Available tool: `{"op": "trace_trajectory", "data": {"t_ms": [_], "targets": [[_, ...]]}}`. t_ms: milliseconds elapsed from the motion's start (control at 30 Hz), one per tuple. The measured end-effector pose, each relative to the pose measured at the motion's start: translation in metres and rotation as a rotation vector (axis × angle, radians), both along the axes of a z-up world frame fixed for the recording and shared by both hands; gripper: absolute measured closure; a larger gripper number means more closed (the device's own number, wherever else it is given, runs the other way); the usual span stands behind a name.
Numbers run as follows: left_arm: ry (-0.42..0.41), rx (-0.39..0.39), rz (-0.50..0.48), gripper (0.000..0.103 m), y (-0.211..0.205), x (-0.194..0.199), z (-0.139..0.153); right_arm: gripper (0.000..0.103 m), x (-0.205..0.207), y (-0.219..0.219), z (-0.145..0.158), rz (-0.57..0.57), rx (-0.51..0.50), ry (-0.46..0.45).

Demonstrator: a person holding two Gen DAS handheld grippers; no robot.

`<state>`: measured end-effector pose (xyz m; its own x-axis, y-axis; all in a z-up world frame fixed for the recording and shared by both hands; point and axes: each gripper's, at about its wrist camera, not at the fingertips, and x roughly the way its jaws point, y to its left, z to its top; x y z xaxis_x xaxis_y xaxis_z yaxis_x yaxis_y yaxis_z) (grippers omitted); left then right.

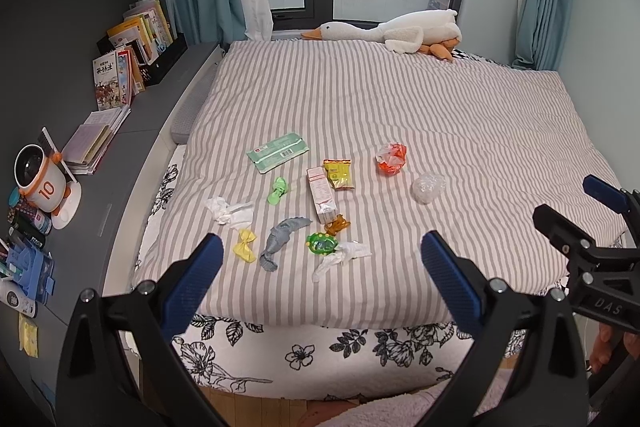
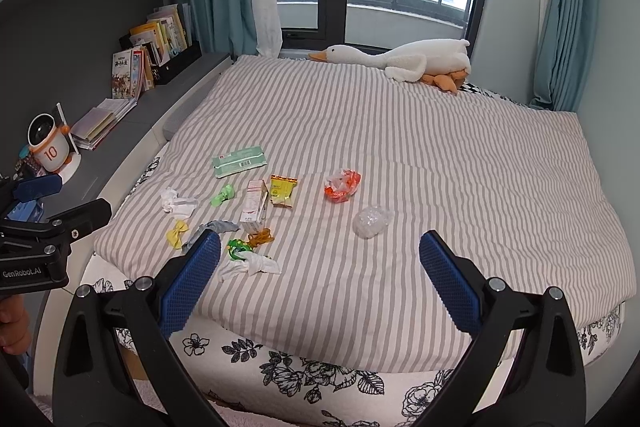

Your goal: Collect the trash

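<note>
Trash lies scattered on the striped bed cover (image 1: 400,99), untouched, beyond both tools: the left tool (image 1: 320,267) and right tool (image 2: 320,263) each hover above the bed's near edge with blue fingers spread wide and nothing between them. Nearest the left tool are a white tissue (image 1: 340,255), a green wrapper (image 1: 320,242), a grey scrap (image 1: 280,239) and a yellow bow-shaped wrapper (image 1: 245,246). Farther out, toward twelve o'clock, lie a carton (image 1: 320,193), a green packet (image 1: 278,151), an orange wrapper (image 1: 391,158) and clear plastic (image 1: 428,187); a plush goose (image 1: 400,31) rests by the window.
</note>
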<state>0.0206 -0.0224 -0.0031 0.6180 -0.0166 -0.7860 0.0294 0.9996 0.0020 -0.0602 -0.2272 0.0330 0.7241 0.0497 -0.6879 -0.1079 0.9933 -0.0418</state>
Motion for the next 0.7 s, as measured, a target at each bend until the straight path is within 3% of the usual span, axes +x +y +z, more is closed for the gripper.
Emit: {"op": "trace_trajectory", "data": {"t_ms": [300,700], "targets": [[0.01,-0.003,-0.01,0.004,-0.002,0.006,-0.001,0.007,0.019,-0.007,-0.003,-0.005,0.003,0.011],[0.115,-0.008,-0.029,0.004,-0.004,0.065,-0.032,0.007,0.065,-0.017,-0.034,-0.045,-0.005,0.083]]}}
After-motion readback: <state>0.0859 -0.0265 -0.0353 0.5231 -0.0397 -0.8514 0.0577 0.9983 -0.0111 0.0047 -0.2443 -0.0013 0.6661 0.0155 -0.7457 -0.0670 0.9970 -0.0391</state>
